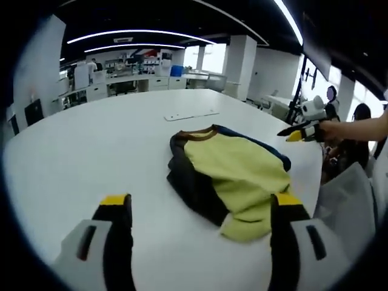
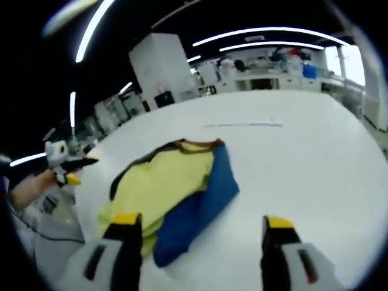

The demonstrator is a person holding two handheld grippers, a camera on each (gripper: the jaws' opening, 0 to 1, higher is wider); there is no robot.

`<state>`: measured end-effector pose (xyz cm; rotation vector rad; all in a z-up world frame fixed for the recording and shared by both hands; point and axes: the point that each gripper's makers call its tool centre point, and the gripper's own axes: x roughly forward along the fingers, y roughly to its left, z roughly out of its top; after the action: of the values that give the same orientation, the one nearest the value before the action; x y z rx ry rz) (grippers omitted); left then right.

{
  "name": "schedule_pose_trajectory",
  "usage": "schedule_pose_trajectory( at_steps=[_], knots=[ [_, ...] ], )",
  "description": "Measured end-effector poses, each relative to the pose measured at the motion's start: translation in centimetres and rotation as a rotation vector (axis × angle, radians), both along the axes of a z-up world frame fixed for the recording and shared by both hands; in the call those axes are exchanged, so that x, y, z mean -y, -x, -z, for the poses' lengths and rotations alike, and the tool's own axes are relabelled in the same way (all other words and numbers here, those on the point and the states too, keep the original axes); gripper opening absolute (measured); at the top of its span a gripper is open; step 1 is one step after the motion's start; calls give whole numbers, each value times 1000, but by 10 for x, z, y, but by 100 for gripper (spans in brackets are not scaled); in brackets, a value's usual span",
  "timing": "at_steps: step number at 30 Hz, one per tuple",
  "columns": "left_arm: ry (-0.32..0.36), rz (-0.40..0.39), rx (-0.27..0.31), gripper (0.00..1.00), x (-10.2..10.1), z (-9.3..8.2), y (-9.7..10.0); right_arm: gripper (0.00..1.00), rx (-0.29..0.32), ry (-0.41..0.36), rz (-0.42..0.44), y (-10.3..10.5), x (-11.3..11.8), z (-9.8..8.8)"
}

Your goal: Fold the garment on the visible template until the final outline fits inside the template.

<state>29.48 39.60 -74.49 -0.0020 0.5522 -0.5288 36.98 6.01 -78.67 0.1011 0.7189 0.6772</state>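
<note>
Garment [image 1: 233, 179], yellow with dark and blue sides, lies bunched on the white table [image 1: 91, 139]; a flat template sheet [image 1: 191, 114] lies farther off. Left gripper [image 1: 200, 209] and right gripper [image 2: 197, 230] jaws gape wide, empty.

garment [image 1: 233, 176]: soft matt cloth, yellow, blue and dark panels
table [image 1: 91, 145]: smooth white top, faint sheen
gripper jaws: matt black plastic, yellow tips

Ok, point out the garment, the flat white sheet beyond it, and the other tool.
garment [image 1: 233, 173], left gripper view, yellow front panel.
white sheet [image 1: 189, 114], left gripper view, its middle.
right tool [image 1: 297, 134], left gripper view, yellow tips.
</note>
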Motion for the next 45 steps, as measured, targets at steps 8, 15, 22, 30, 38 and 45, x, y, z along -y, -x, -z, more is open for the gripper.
schedule_pose_trajectory(
  at_steps=[8, 15, 22, 30, 38, 45],
  knots=[
    [23, -14, 10, 89, 2, -4, 10, 60, -70, -48, -18, 12, -15, 18],
    [52, -36, 28, 88, 4, -9, 18, 47, -165, -77, 9, 25, -18, 43],
    [59, -43, 19, 87, 6, -7, 28, 4, -200, -105, -7, 35, -30, 45],
    [74, -43, 25, 87, 5, -8, 25, 0, -152, -120, 8, 20, -24, 21],
    [83, -30, 25, 86, 12, -7, 24, 0, -68, -156, 44, -4, -17, -19],
    [84, -25, 23, 85, 14, -6, 23, 0, -13, -178, 47, -28, -20, -41]
  ],
)
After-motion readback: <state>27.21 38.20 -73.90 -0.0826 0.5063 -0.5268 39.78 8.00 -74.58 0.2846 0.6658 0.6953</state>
